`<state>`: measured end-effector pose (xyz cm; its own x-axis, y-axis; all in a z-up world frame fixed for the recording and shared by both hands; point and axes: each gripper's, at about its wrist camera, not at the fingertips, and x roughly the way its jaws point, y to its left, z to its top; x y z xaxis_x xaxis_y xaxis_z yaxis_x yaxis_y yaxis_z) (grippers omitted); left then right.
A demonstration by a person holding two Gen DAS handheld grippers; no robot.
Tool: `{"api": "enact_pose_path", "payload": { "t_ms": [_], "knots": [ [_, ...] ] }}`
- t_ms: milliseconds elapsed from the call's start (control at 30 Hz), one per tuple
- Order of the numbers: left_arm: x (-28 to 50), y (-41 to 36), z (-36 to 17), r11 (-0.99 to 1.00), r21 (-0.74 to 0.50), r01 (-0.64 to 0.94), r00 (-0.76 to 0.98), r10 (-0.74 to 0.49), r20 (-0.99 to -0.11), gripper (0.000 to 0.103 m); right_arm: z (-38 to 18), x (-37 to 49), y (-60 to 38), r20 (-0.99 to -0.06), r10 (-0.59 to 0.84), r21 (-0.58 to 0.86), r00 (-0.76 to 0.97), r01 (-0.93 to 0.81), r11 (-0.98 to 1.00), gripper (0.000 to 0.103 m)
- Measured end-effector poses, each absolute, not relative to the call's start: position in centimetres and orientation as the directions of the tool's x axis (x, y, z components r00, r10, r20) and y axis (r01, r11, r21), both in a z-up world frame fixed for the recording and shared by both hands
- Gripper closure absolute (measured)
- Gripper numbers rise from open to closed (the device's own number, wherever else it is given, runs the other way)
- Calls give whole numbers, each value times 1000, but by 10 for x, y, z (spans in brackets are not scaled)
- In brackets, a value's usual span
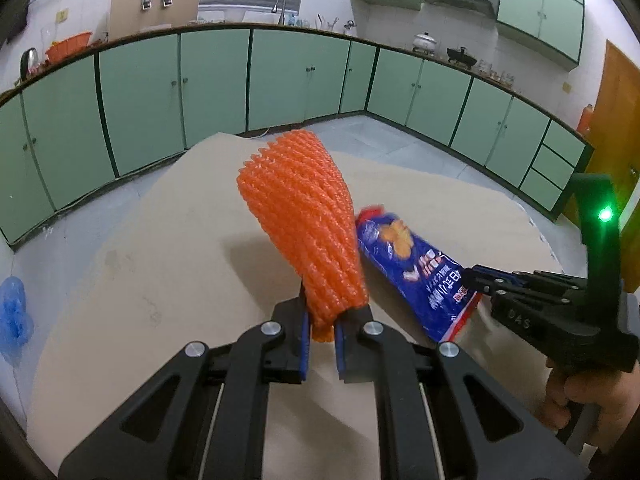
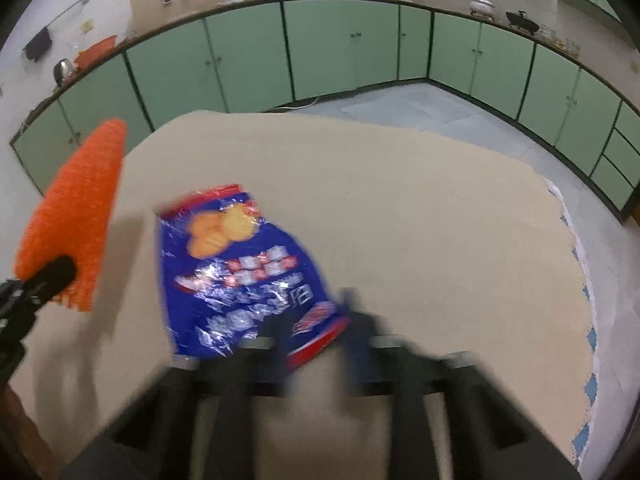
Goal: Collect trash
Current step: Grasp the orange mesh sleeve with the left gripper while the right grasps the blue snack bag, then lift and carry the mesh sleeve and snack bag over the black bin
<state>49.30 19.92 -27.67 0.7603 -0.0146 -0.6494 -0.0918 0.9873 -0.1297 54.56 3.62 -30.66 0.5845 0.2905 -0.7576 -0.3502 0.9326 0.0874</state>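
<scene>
Left wrist view: the left gripper [image 1: 322, 330] is clamped on the bottom end of an orange foam net [image 1: 302, 216], the kind fruit gets wrapped in. The net sticks up and away from the fingers, flaring wider toward the top, lifted above the tan surface [image 1: 160, 248]. Just to its right is a blue snack bag [image 1: 416, 268] with red edges and a biscuit picture on it, and the right gripper [image 1: 474, 280] comes in from the right with its tips on the bag's near end. You can see a bit of the person's hand [image 1: 576, 400] on that gripper's handle, plus a green light on its frame.

Right wrist view is pretty blurry around the right gripper [image 2: 316, 328], but the red-trimmed corner of the bag [image 2: 236, 272] sits between its fingers, so it looks pinched on the bag. The rest of the bag stretches forward and left over the surface [image 2: 420, 220]; can't tell if the far end touches it or hangs clear. The net [image 2: 74, 216] shows up at far left with the left gripper [image 2: 52, 276] holding its lower end.

Background is green cabinets [image 1: 216, 80] running round the kitchen and a grey floor [image 1: 400, 136]. A blue plastic thing [image 1: 14, 314] lies on the floor off the left side of the surface.
</scene>
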Motion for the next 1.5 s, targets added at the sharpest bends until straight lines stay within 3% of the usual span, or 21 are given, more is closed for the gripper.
{"api": "enact_pose_path", "payload": {
  "t_ms": [767, 1500],
  "knots": [
    [468, 185, -262, 993, -101, -62, 777, -16, -630, 95, -212, 461, -17, -599, 396, 140, 696, -396, 907, 102],
    [330, 65, -154, 988, -21, 154, 835, -141, -531, 95, -144, 346, -105, -505, 356, 133, 787, -336, 932, 102]
  ]
}}
